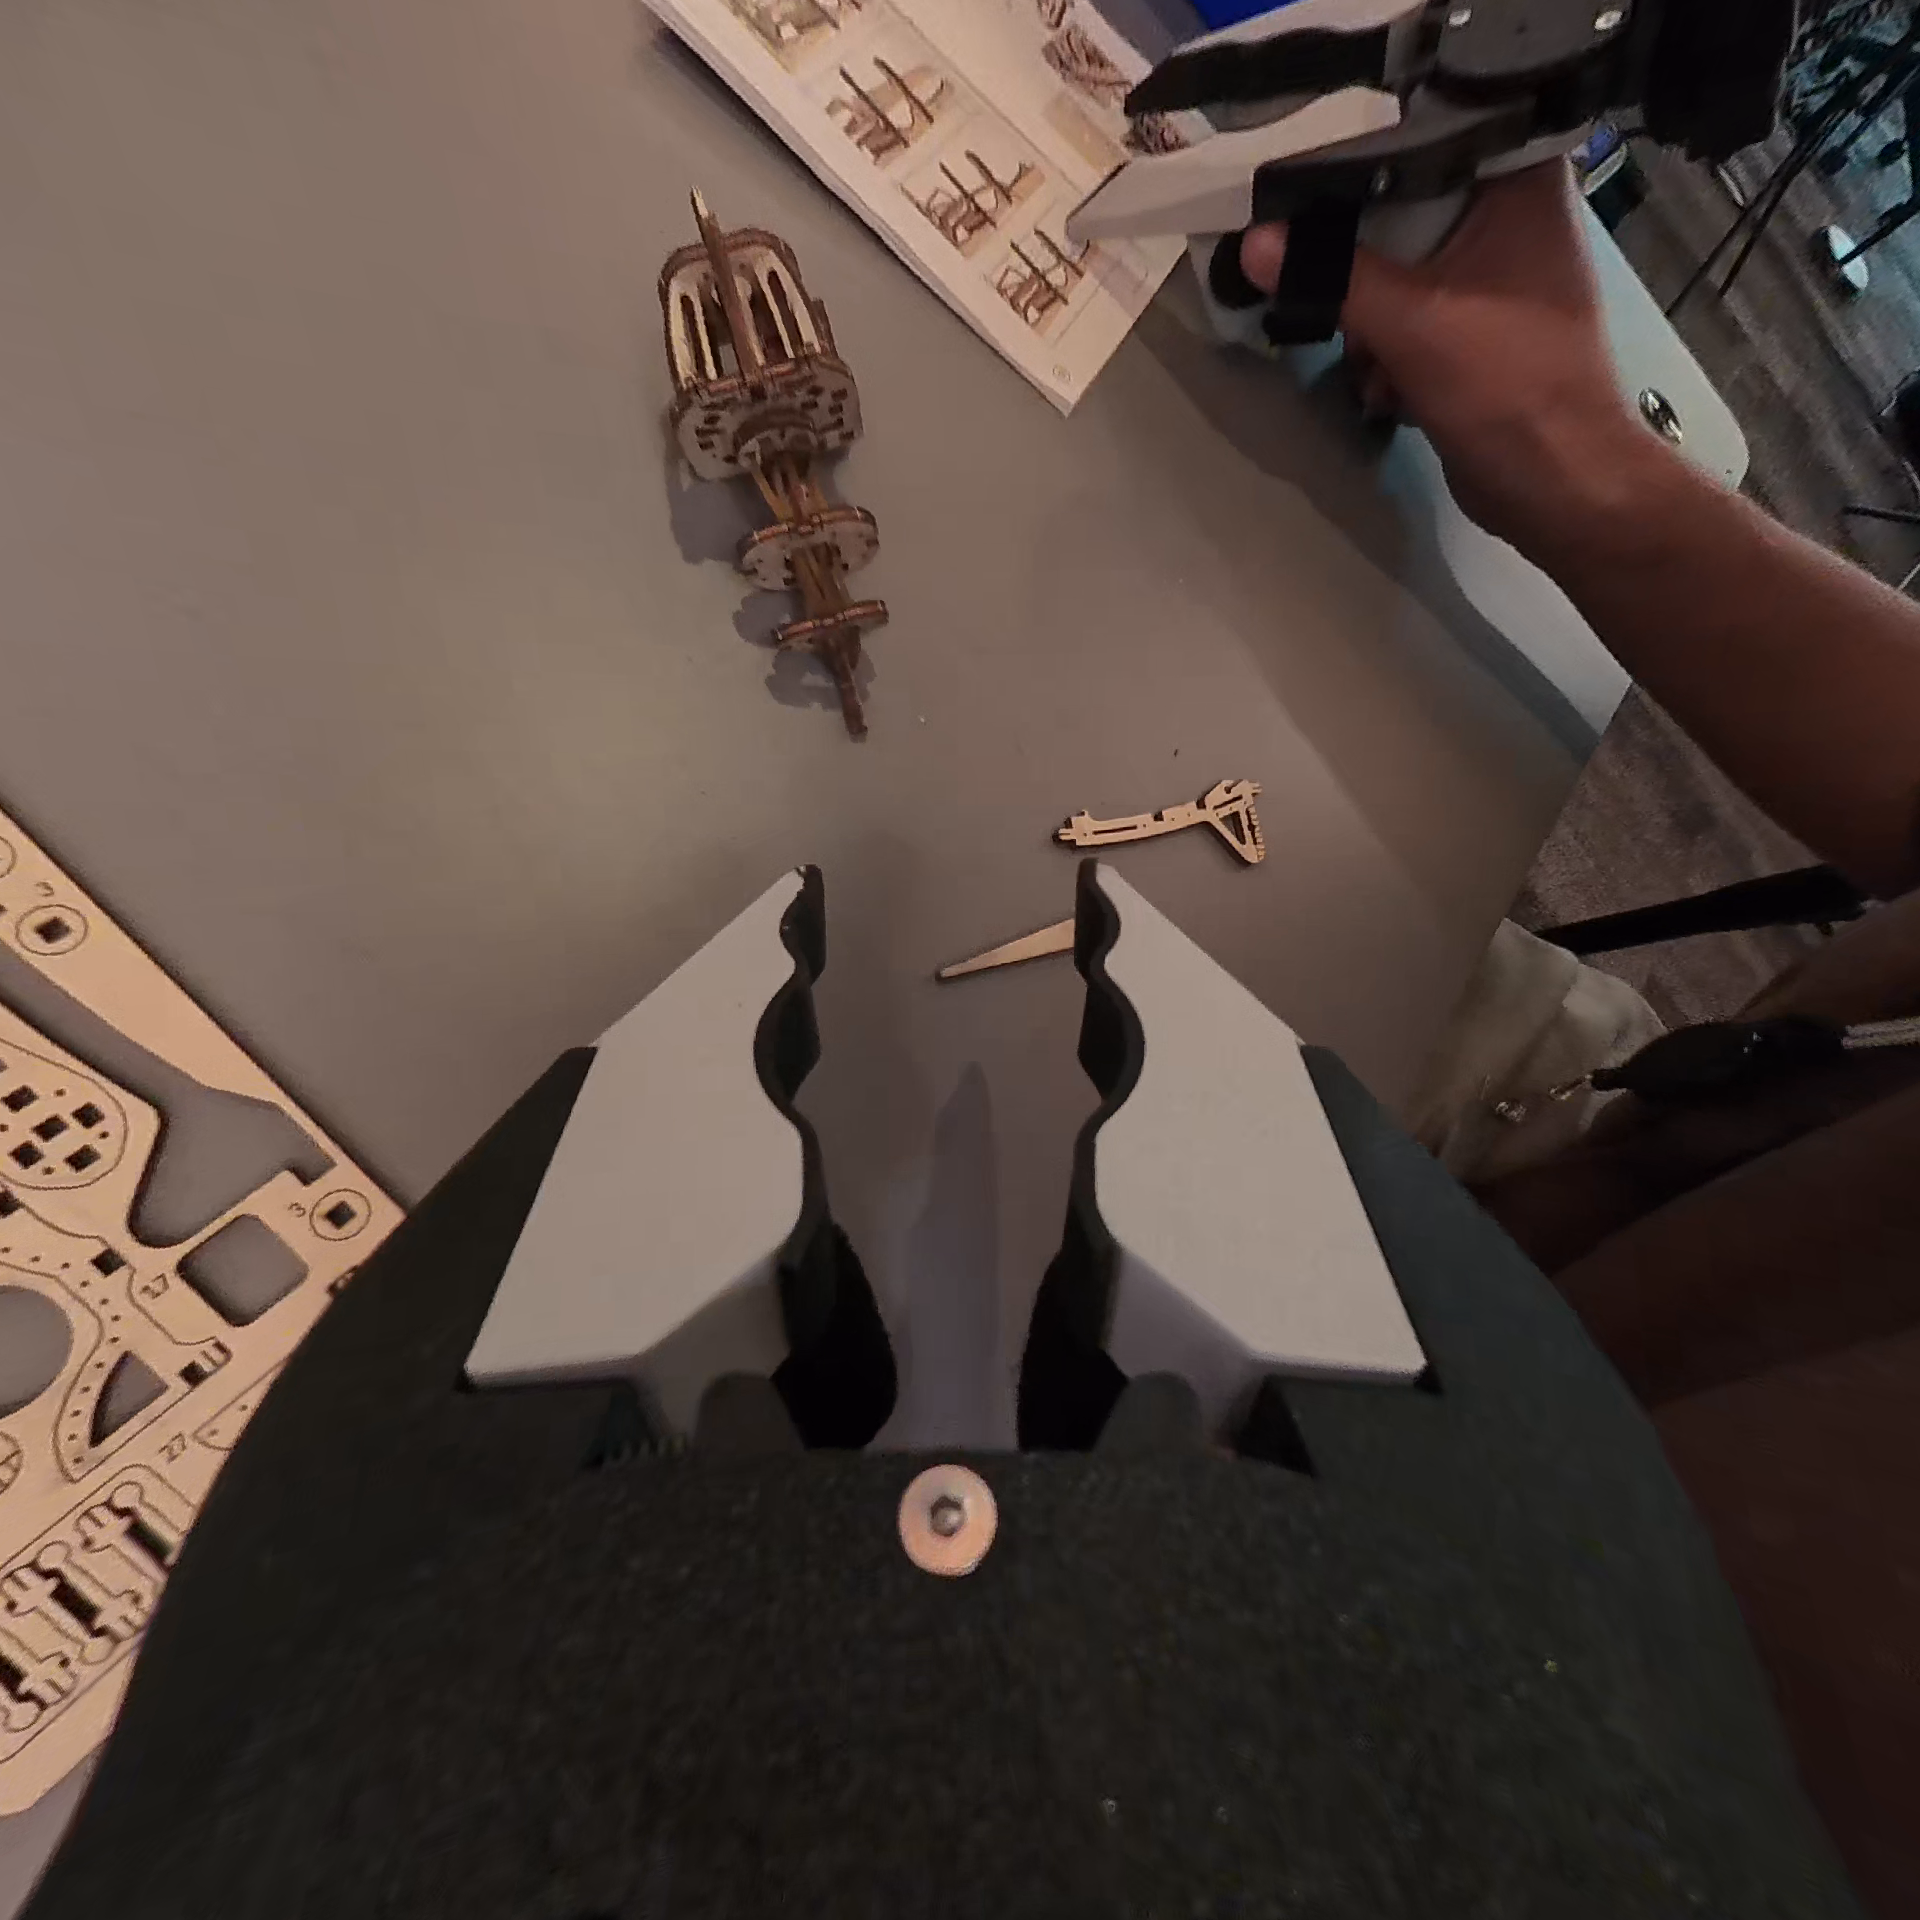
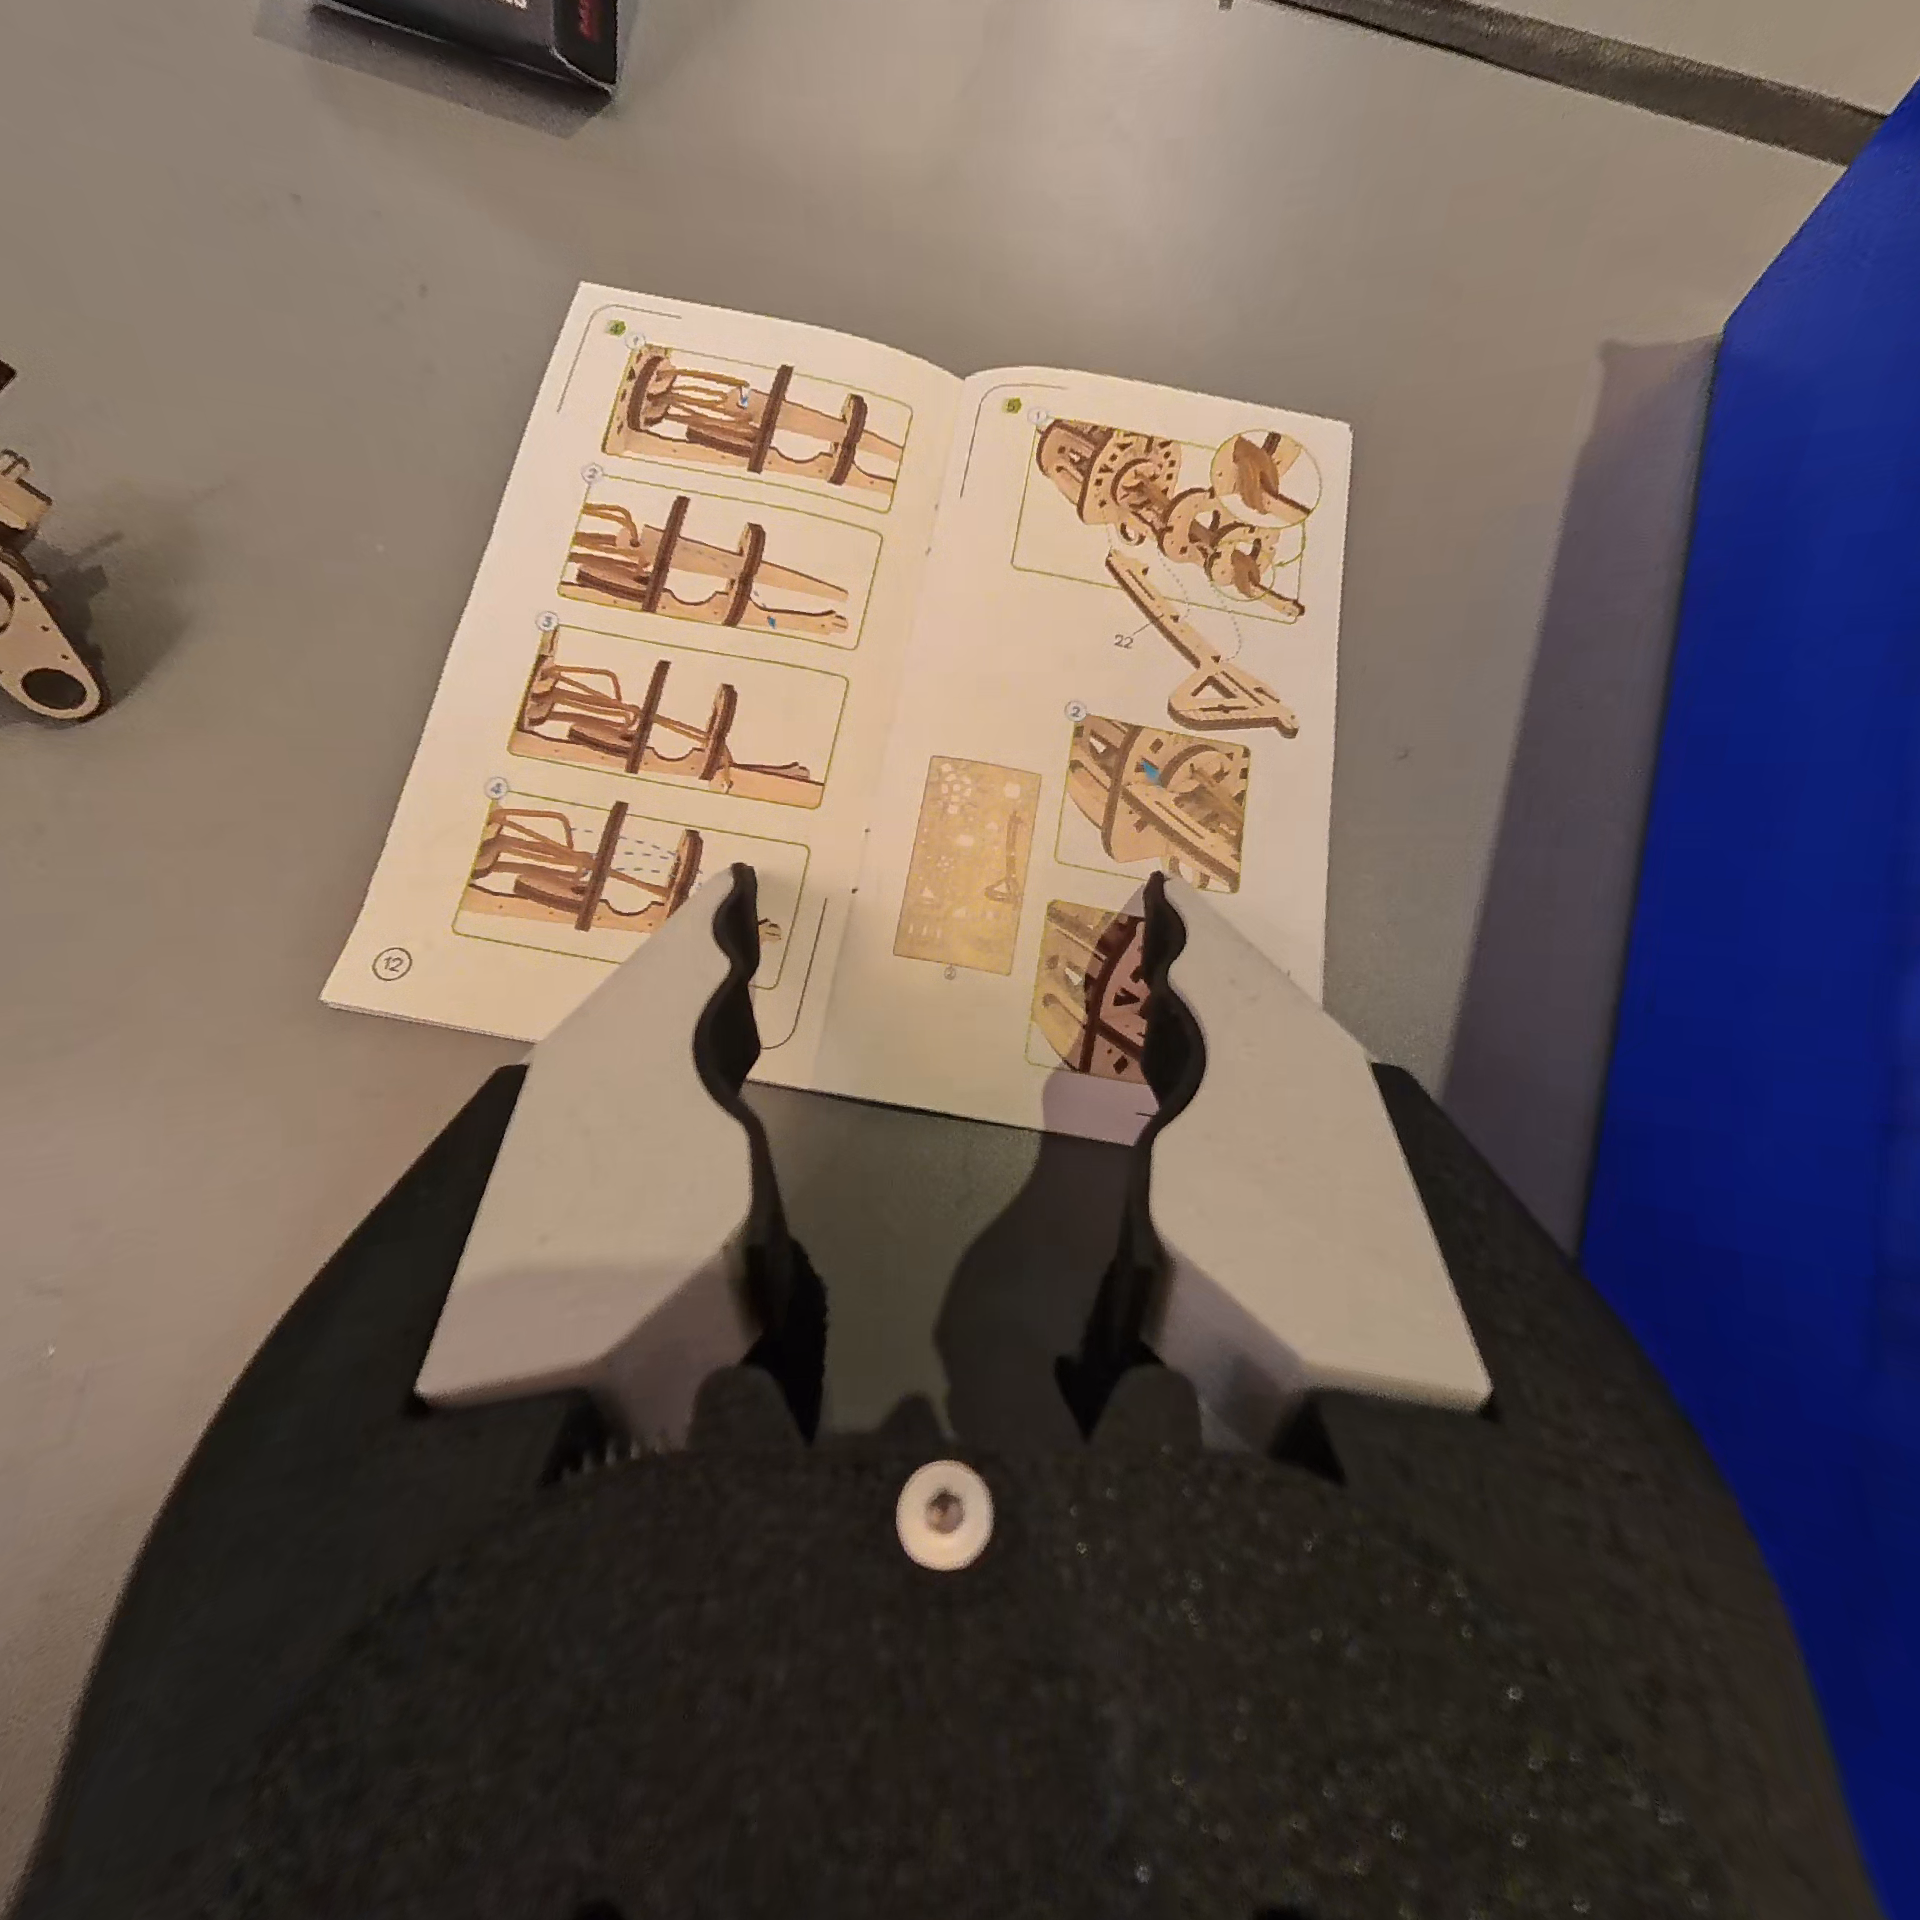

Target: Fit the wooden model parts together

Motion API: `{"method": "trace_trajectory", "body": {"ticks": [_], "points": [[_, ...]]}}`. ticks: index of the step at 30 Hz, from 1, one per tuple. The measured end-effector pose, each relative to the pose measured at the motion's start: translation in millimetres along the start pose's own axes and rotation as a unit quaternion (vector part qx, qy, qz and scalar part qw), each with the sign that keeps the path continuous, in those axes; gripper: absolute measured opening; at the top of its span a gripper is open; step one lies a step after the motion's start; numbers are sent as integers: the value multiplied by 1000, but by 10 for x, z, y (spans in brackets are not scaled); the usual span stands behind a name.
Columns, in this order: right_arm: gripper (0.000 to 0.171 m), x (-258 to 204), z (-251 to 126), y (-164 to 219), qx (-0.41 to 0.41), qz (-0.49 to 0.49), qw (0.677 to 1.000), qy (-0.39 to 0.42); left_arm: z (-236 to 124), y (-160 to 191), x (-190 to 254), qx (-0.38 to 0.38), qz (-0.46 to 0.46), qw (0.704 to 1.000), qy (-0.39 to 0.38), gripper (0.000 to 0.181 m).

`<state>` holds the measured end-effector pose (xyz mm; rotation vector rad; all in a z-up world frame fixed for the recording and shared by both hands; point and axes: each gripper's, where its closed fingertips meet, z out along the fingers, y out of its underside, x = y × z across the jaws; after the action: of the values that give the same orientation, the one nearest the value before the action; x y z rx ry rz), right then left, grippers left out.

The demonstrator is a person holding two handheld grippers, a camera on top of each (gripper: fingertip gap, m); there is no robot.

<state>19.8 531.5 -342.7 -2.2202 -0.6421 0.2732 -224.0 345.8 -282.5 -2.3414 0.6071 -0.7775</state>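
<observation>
- Grippers, two: the left gripper [image 1: 945, 883] hovers low over the grey surface [image 1: 364, 468] with its jaws spread and nothing between them; the right gripper [image 2: 948, 883] hangs above the open booklet [image 2: 831, 675], jaws also spread and empty.
- One part-built wooden model [image 1: 774, 447] lies on its side on the surface ahead of the left gripper, well apart from it: a rounded cage at the far end, then a stack of discs narrowing along a thin shaft that points back toward the camera.
- Two loose wooden pieces lie near the left gripper's right finger: a flat slotted strip [image 1: 1164, 826] with a triangular end, just beyond the fingertip, and a thin tapered sliver [image 1: 1003, 951] whose wide end runs behind that finger.
- One laser-cut wooden sheet [image 1: 94, 1247], with several parts already punched out, lies at the left edge of the left wrist view, partly under the gripper body.
- One booklet, open to two pages of assembly drawings, lies flat; in the left wrist view the right gripper's lower fingertip sits over its near corner.
- One hand [image 1: 1455, 332] holds the right gripper.
- One dark box [image 2: 468, 36] sits at the top edge of the right wrist view, and one blue panel [image 2: 1787, 831] fills its right side.
</observation>
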Motion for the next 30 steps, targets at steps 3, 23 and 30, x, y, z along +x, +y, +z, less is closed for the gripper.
{"method": "trace_trajectory", "body": {"ticks": [3,23,30], "points": [[74,-1,-1,0,0,0,1000,0,-1,-6,9,4,4,1000,-3,45],[75,-876,-773,16,73,5,992,-98,828,-172,-226,-6,-11,996,-85,49],[74,-1409,-855,187,99,-30,984,-148,835,-282,18,22,-15,999,-38,48]]}}
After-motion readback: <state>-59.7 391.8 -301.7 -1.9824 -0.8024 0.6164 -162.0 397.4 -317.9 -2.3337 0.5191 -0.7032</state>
